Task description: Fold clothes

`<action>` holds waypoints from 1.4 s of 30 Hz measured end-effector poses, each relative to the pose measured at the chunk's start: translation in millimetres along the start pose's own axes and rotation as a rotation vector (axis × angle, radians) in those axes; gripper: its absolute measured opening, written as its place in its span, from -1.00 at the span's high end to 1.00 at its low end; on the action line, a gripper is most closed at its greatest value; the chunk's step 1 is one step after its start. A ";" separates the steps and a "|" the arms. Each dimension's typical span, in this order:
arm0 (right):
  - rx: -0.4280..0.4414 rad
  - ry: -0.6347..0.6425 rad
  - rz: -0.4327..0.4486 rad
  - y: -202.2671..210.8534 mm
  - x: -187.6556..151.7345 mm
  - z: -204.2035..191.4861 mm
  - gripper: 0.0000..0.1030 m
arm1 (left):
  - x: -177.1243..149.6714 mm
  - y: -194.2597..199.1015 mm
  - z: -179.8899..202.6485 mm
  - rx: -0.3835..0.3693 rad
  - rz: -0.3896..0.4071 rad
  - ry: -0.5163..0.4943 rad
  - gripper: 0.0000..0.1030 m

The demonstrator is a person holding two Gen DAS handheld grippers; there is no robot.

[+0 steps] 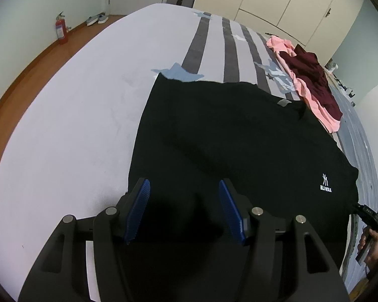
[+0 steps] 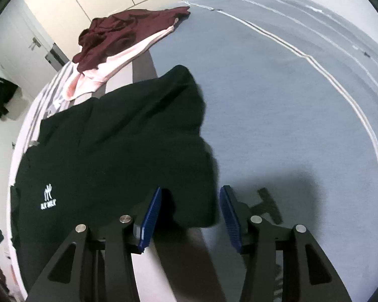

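Observation:
A black T-shirt with a small white logo lies spread flat on the bed. My left gripper is open, low over the shirt's near left part, with black cloth showing between its blue pads. In the right wrist view the same T-shirt fills the left half, one sleeve pointing away. My right gripper is open too, and the shirt's near right corner lies between its fingers. A hand holds the right gripper at the left wrist view's right edge.
A pink garment with a maroon one on top lies beyond the shirt; both also appear as the maroon garment and pink garment. The bed has grey stripes. A fire extinguisher, shoes and wardrobe doors stand beyond it.

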State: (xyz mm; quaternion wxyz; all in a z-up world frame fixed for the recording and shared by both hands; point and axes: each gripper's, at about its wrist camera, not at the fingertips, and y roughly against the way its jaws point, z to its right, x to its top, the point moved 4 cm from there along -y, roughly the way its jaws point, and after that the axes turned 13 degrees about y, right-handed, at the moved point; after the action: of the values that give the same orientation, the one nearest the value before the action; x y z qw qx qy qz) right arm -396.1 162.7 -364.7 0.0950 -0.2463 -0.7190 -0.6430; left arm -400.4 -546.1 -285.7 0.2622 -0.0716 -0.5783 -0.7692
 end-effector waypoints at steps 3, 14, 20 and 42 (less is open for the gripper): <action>-0.058 0.044 -0.008 -4.3 0.0 -4.7 0.56 | 2.7 -3.0 6.9 -0.002 0.007 -0.030 -0.06; -0.063 0.202 0.122 59.3 11.3 -83.7 0.86 | 4.6 8.9 -11.2 -0.036 0.016 -0.027 -0.06; 0.172 0.406 0.086 57.4 -16.2 -228.2 0.80 | 0.7 20.4 -25.8 -0.042 0.000 -0.024 -0.06; 0.026 0.248 0.085 -21.3 69.5 -180.3 0.24 | -3.9 1.6 -25.7 -0.035 -0.051 -0.042 -0.06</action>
State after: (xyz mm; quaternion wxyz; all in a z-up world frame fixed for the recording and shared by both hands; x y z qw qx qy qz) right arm -498.6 2.5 -323.9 0.2134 -0.1940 -0.6990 -0.6544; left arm -391.3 -569.0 -294.1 0.2288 -0.0776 -0.5716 -0.7841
